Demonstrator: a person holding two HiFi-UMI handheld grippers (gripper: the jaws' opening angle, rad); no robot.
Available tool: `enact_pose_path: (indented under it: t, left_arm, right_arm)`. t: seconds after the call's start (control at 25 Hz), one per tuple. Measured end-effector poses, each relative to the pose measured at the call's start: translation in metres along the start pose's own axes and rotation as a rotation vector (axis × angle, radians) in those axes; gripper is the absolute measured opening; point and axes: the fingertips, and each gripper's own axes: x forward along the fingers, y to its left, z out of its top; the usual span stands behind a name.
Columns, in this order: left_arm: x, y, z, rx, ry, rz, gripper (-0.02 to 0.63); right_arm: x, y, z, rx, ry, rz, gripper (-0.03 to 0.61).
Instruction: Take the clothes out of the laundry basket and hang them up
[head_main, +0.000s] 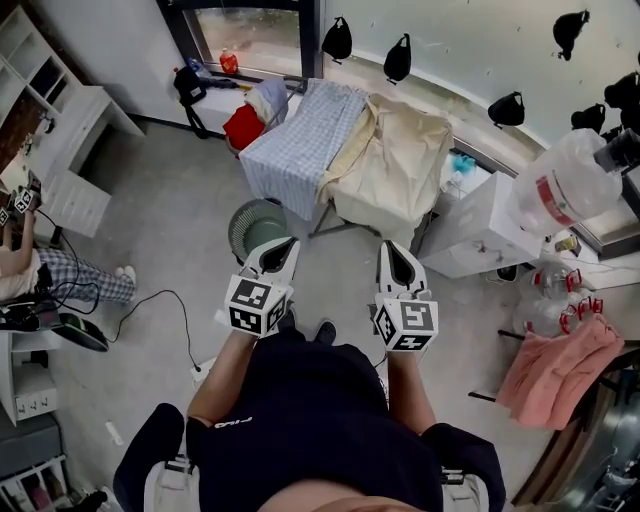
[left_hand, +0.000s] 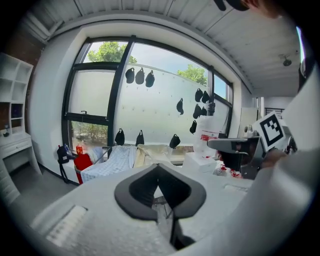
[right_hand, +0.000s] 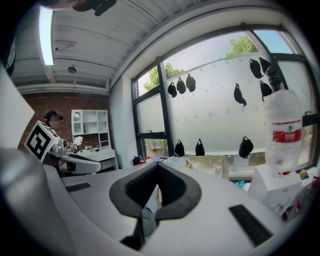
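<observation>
Both pairs of jaws are pressed together with nothing between them: the left gripper and the right gripper are held side by side in front of the person, tips pointing toward the window. In each gripper view the dark pads meet at a point – left gripper, right gripper – and only the room shows beyond.

The laundry basket stands on the floor just ahead of the left gripper's tip, apart from the jaws. It is round and upright, mouth up; I cannot tell what lies inside.

Behind it is a drying rack with a blue checked cloth and a cream cloth draped side by side, their long sides running from the window toward the person. A pink cloth hangs well off to the right.

A clear bottle on the white cabinet carries a red label – its print is too small to read.
</observation>
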Motion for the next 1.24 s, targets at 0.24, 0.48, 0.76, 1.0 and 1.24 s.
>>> enact_pose_path:
  t: [0.24, 0.48, 0.76, 1.0, 1.24]
  left_arm:
    - [0.0, 0.01, 0.003, -0.031, -0.014, -0.004, 0.025]
    - [-0.001, 0.015, 0.008, -0.028, -0.025, -0.013, 0.025]
    - [-0.006, 0.028, 0.0, -0.04, -0.023, 0.012, 0.025]
    - [-0.012, 0.029, 0.006, -0.089, -0.046, -0.031, 0.025]
    - [-0.017, 0.035, 0.012, -0.063, -0.074, -0.019, 0.025]
  right_arm:
    - [0.005, 0.003, -0.008, -0.028, 0.046, -0.002, 0.0]
    - [0.008, 0.012, -0.016, -0.059, 0.08, 0.008, -0.002]
    - [0.008, 0.017, -0.019, -0.018, 0.086, 0.017, -0.002]
    - [0.006, 0.018, -0.027, -0.036, 0.111, -0.019, -0.002]
    - [0.009, 0.02, -0.031, -0.022, 0.113, -0.027, -0.002]
